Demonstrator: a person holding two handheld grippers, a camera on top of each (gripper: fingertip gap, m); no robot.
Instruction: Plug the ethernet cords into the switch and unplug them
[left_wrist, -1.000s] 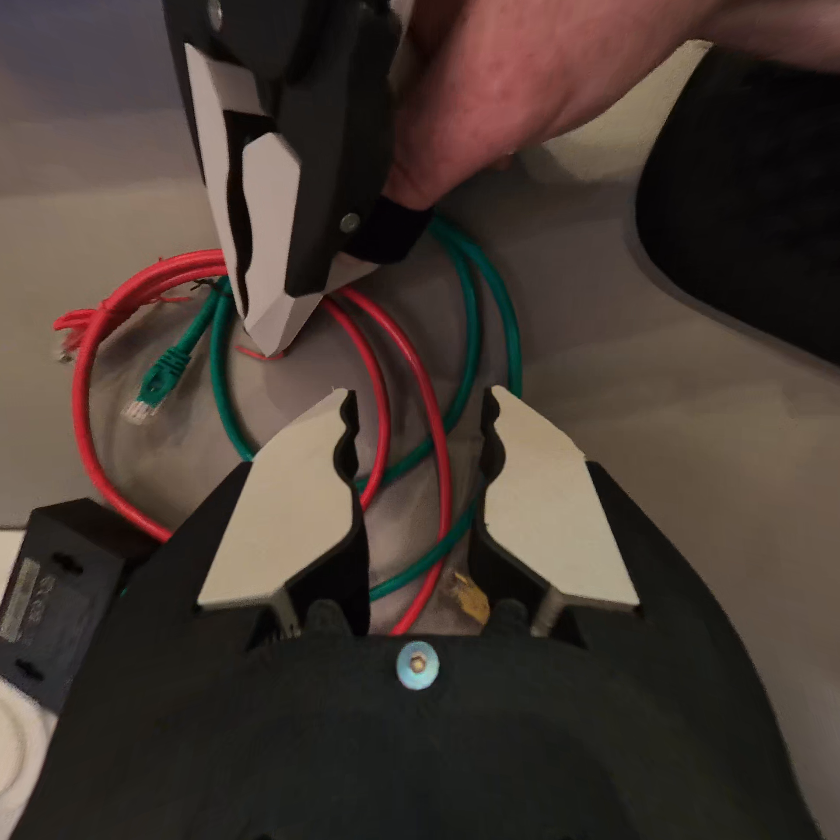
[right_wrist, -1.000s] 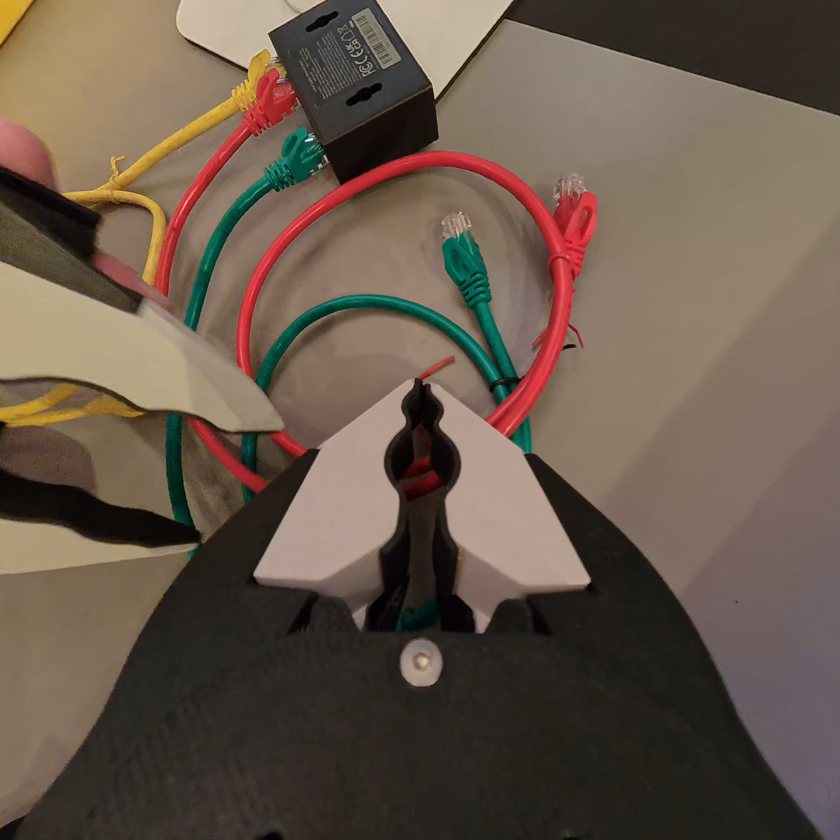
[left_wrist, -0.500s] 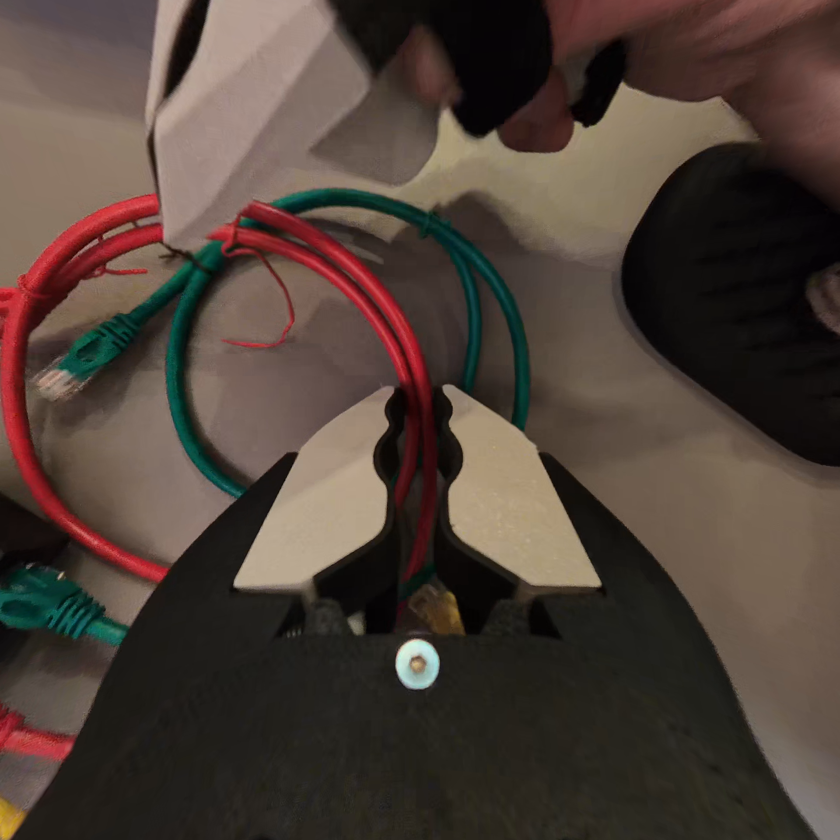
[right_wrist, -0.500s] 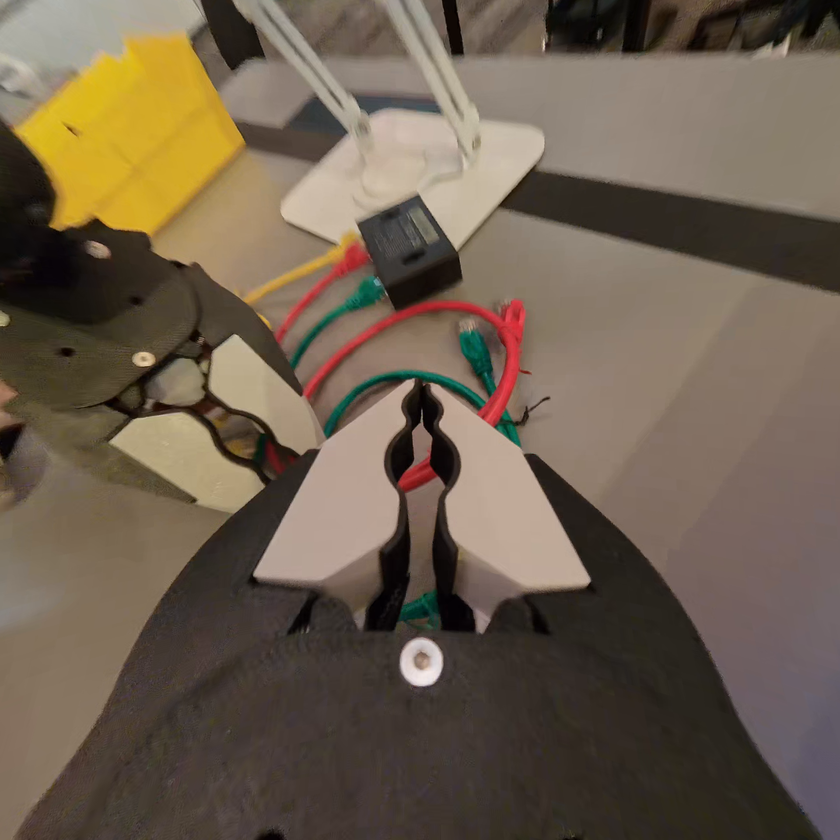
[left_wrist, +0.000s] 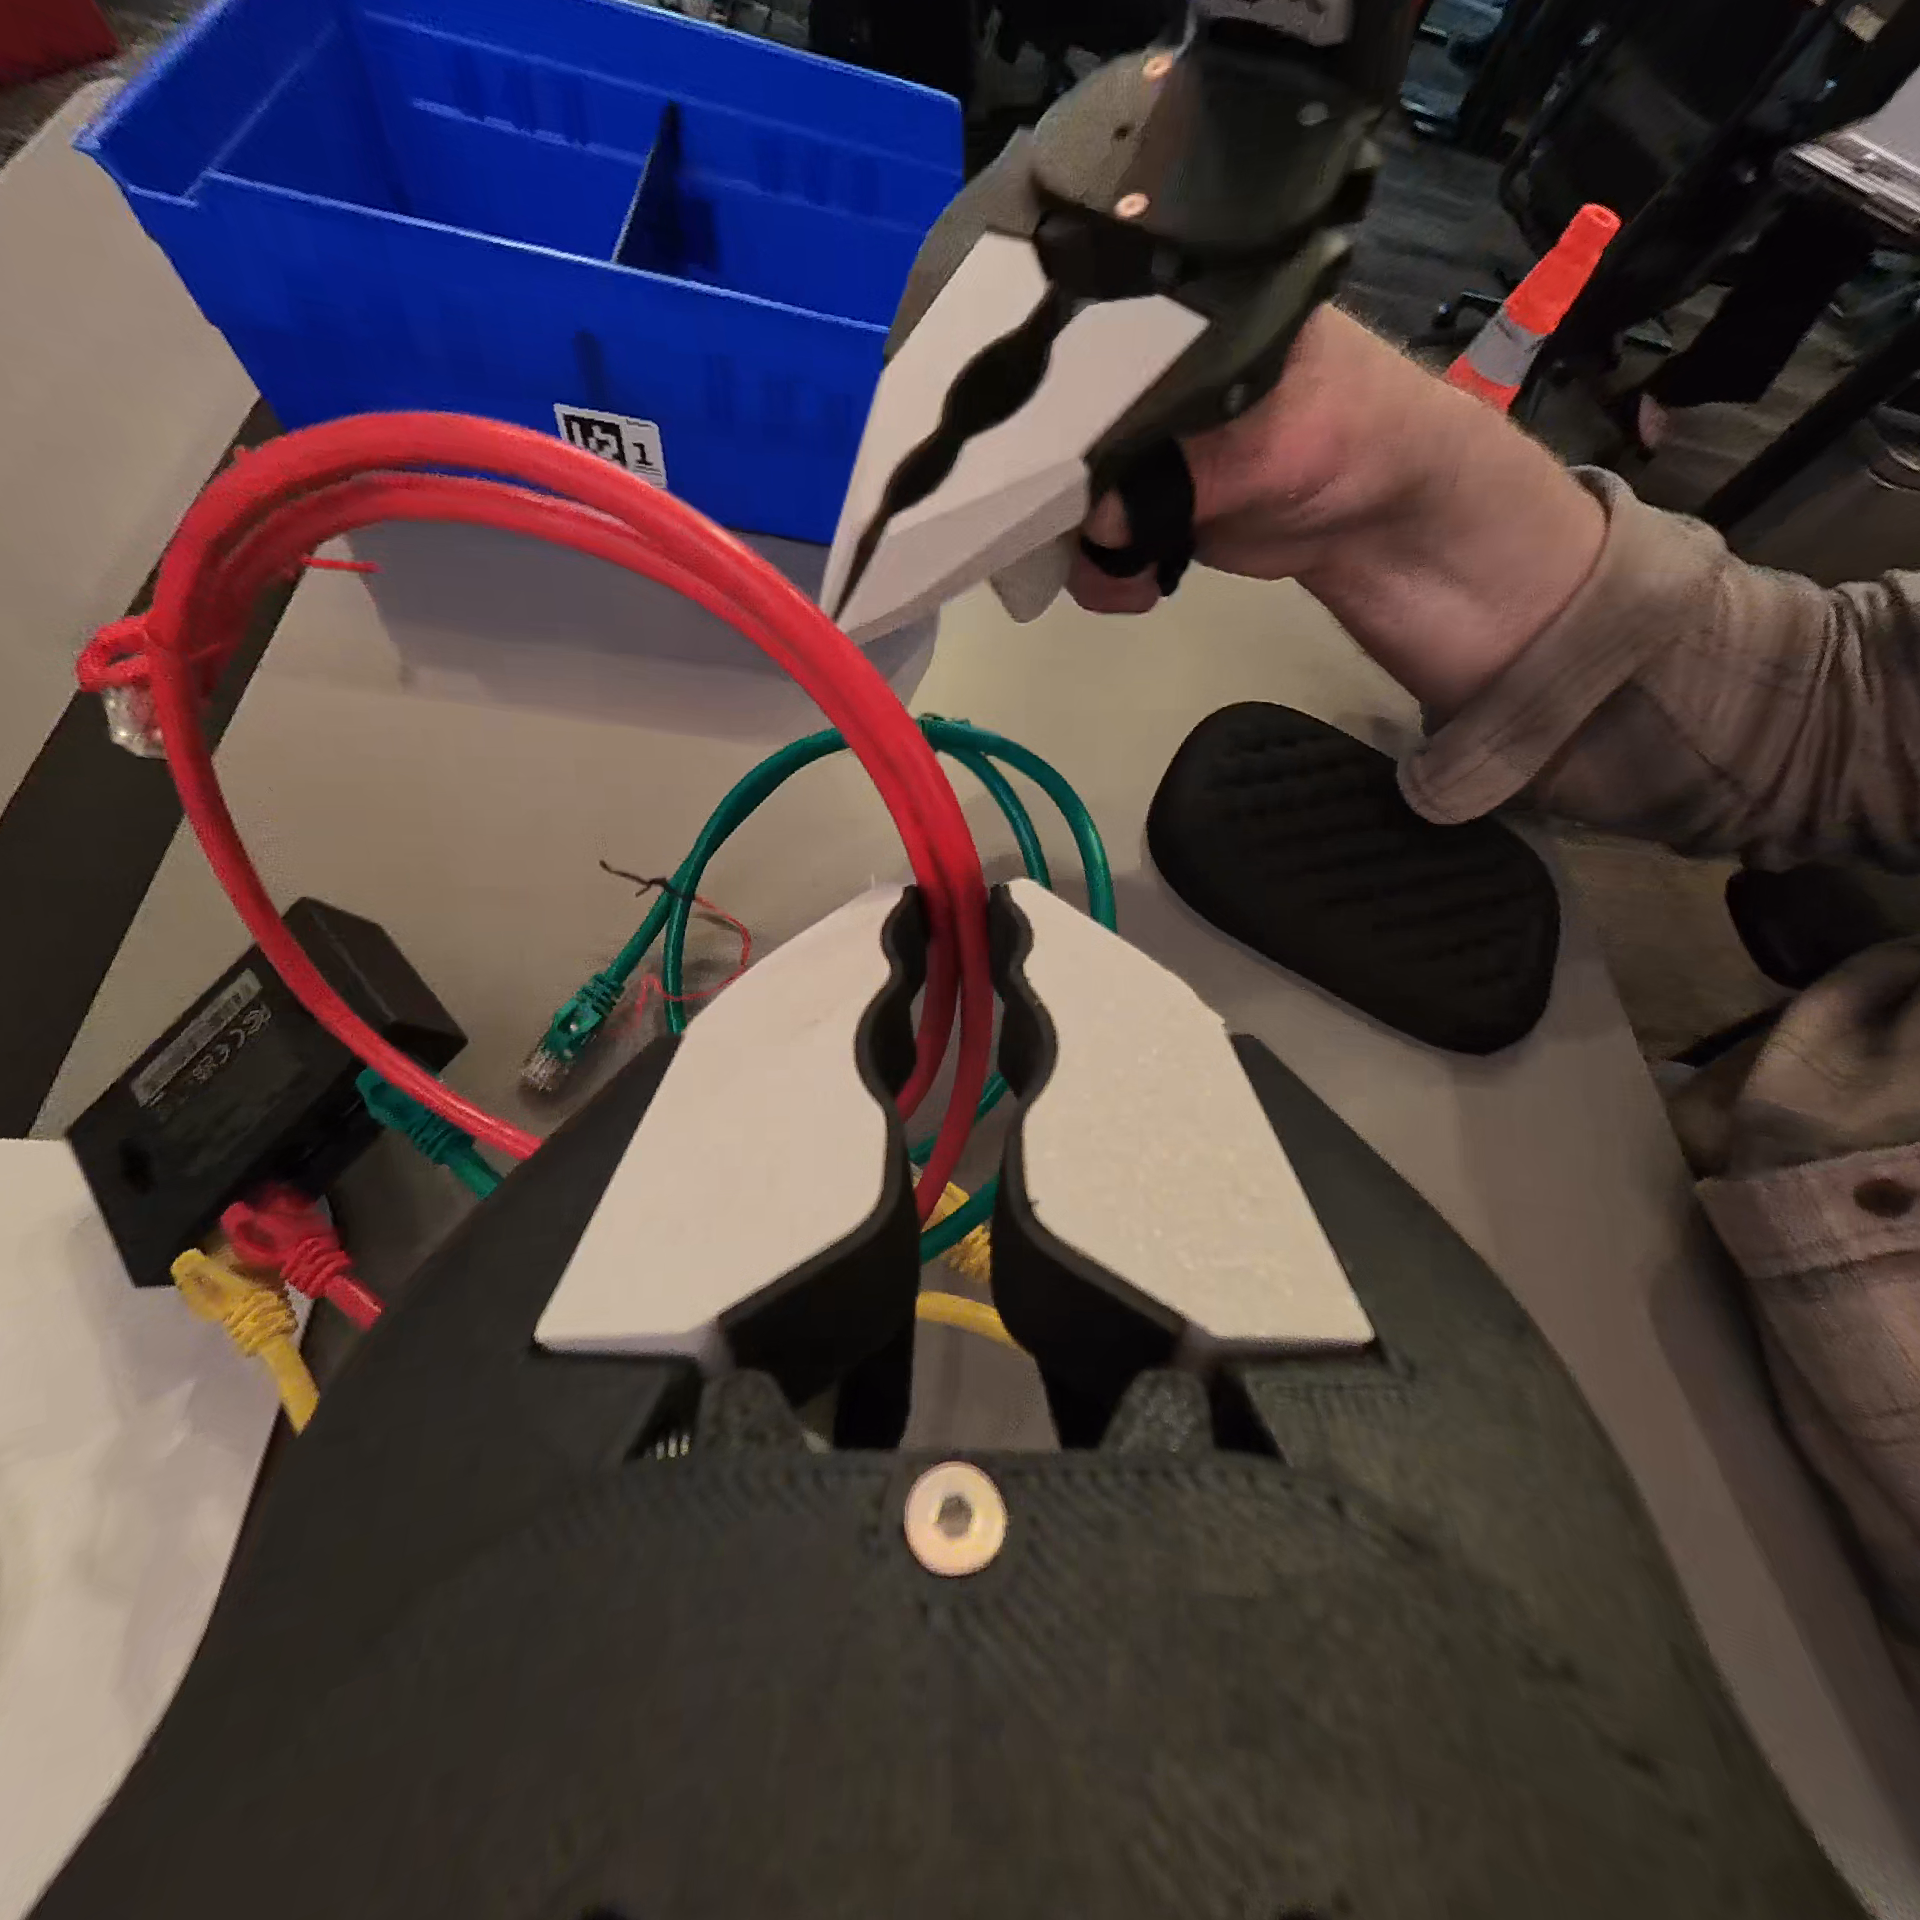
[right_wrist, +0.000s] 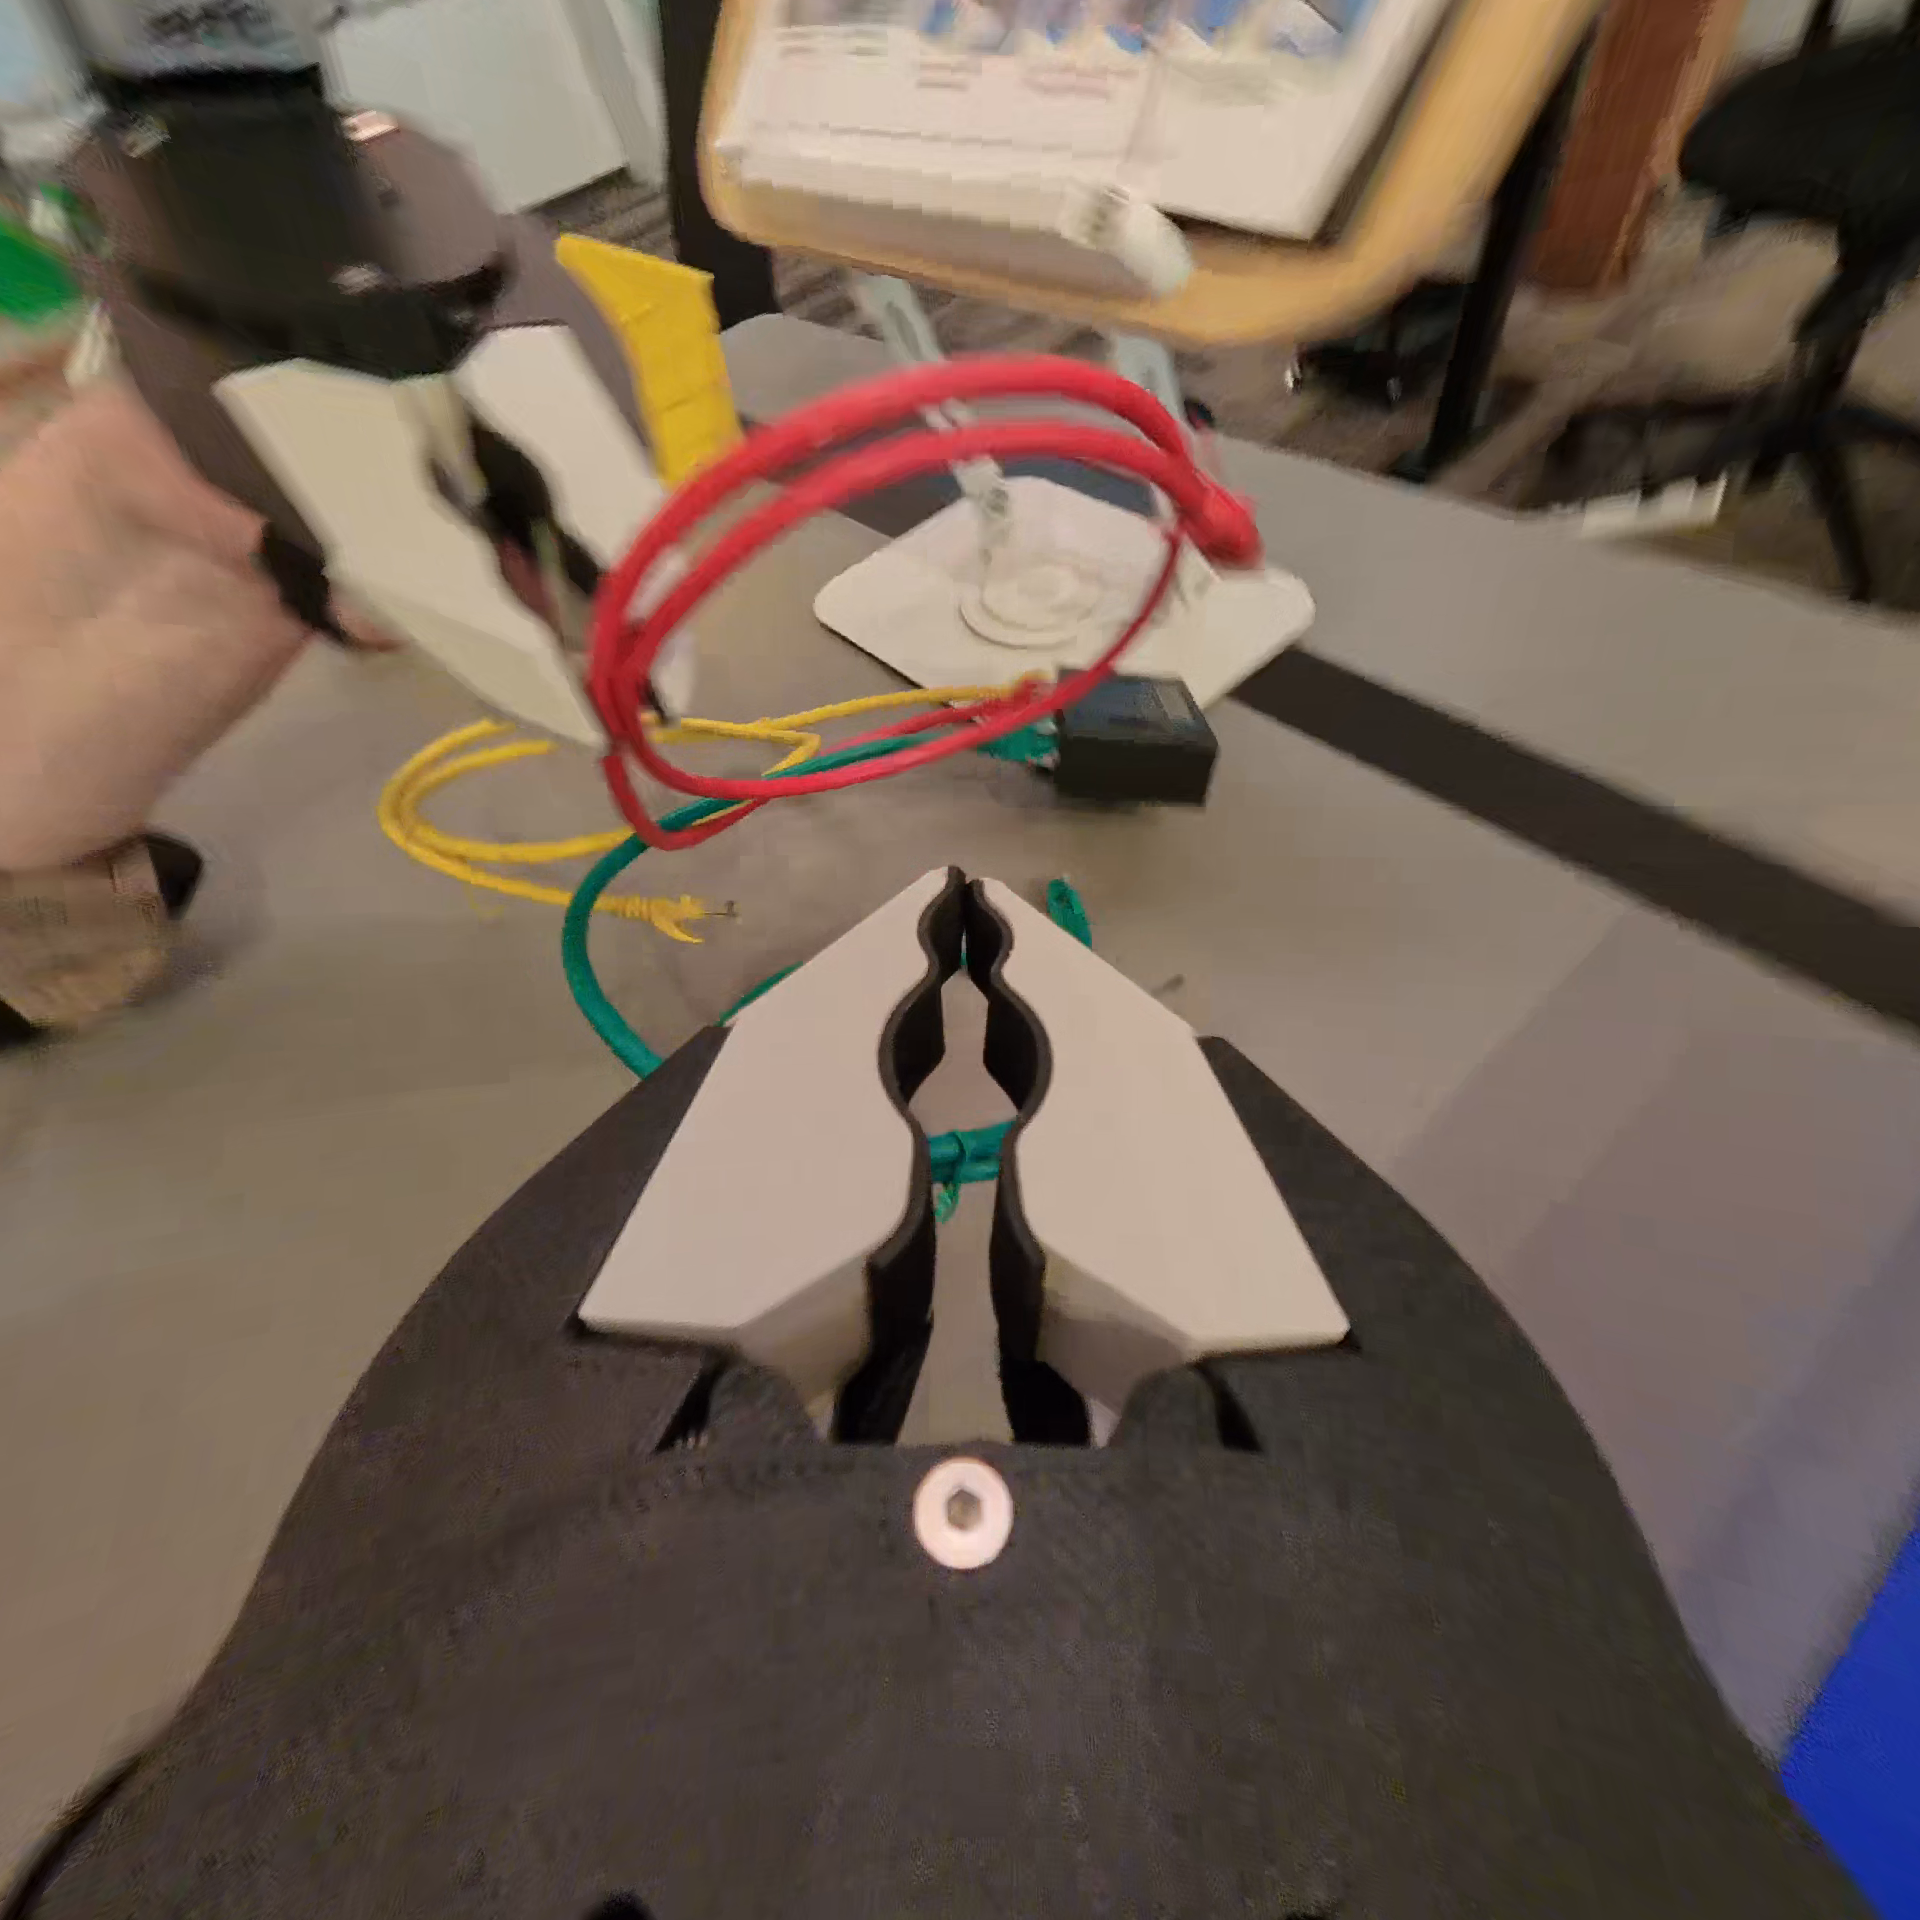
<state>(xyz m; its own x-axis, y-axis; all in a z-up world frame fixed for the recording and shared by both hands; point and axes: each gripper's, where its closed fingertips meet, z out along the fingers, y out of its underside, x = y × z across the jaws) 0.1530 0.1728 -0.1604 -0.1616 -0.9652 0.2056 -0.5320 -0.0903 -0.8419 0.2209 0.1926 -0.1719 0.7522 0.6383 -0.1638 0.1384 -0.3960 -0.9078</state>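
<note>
The left tool (left_wrist: 948, 904) is closed on the coiled red cord (left_wrist: 582, 520) and holds the coil up above the surface (left_wrist: 499, 769). The right tool (right_wrist: 961, 883) is raised, its tips pressed together and holding nothing. Left of the left tool lies the black switch (left_wrist: 249, 1081) with cords plugged in. Beyond the left tool stands a blue bin (left_wrist: 499, 239); its visible compartments look empty.

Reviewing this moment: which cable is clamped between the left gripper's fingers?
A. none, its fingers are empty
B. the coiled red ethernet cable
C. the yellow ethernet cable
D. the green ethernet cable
B. In the left wrist view, the left gripper is closed on two strands of the coiled red ethernet cable, lifted above the grey table.
</note>
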